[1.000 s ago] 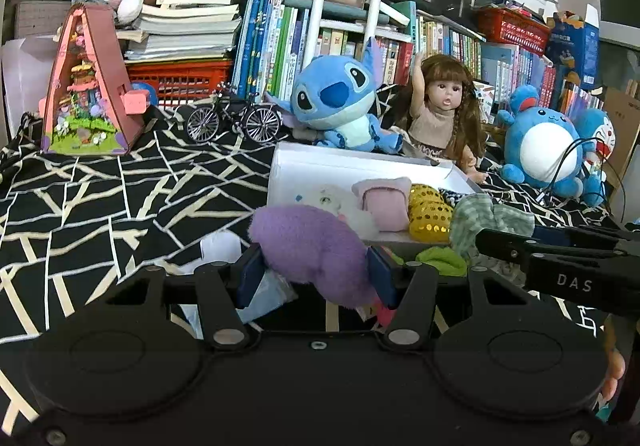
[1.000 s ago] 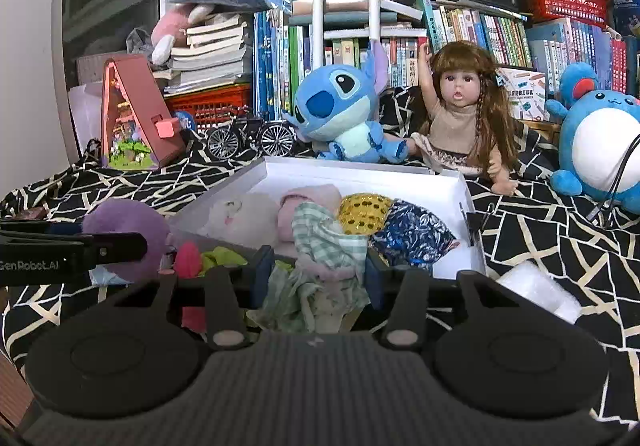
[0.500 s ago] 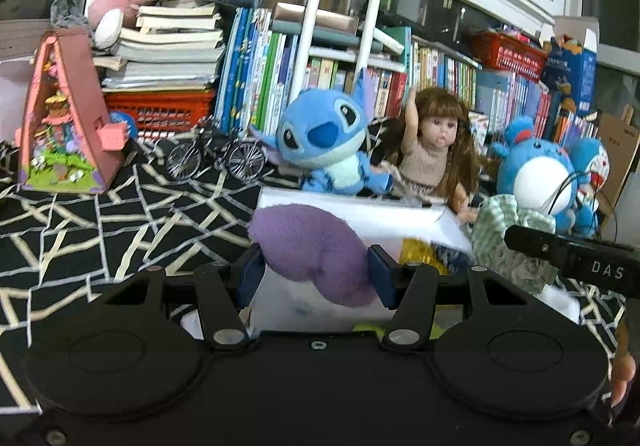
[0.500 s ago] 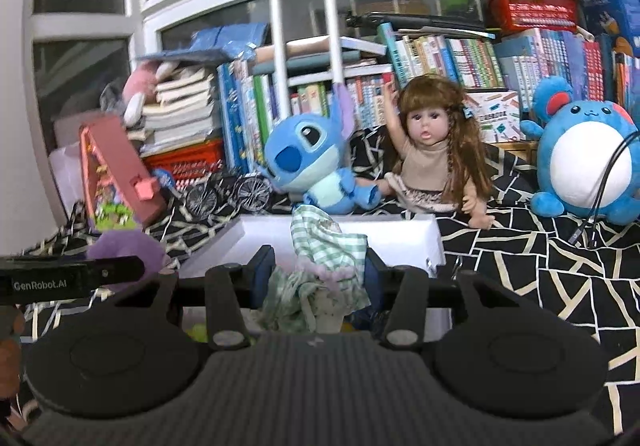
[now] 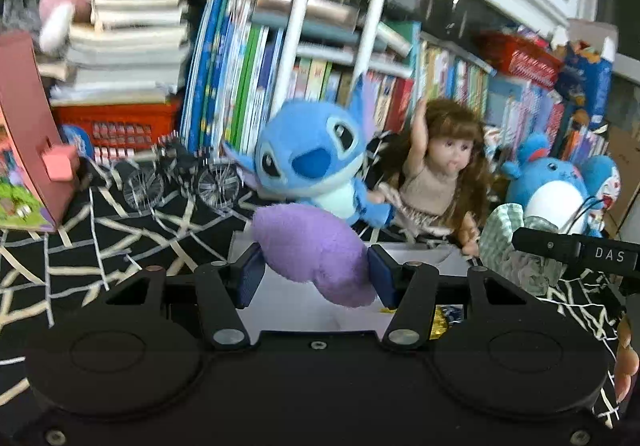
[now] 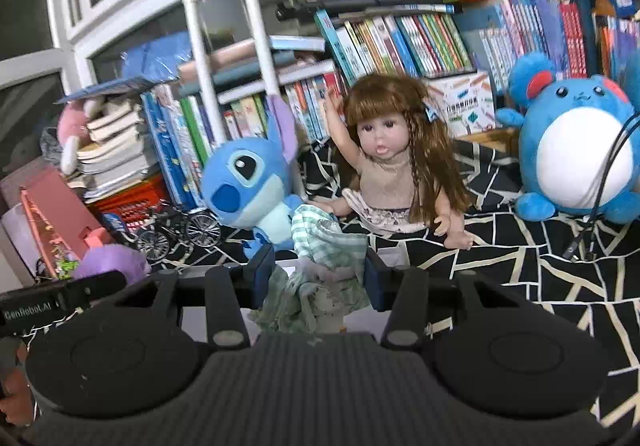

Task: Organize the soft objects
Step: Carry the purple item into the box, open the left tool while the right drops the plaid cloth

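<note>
My left gripper [image 5: 314, 270] is shut on a fluffy purple plush piece [image 5: 308, 246], held above the white box [image 5: 416, 252]. My right gripper [image 6: 318, 272] is shut on a green checked cloth bundle [image 6: 324, 250] that droops below the fingers. The box [image 6: 390, 258] shows only as a white strip behind that cloth. In the left wrist view the checked cloth [image 5: 504, 234] and the right gripper's black body sit at the right. In the right wrist view the purple plush [image 6: 112, 260] sits at the left, above the left gripper's black body. A gold item [image 5: 440, 320] peeks out of the box.
A blue plush alien [image 5: 316, 161], a long-haired doll [image 5: 440, 173] and a round blue plush [image 6: 576, 149] sit behind the box on the black patterned cloth [image 6: 540, 266]. A model bicycle [image 5: 180, 177], a pink toy house [image 6: 56, 221] and shelves of books [image 6: 400, 45] stand further back.
Both grippers have risen and moved forward over the box with their loads still held. The box contents have dropped out of sight below the fingers. The right gripper has rolled.
</note>
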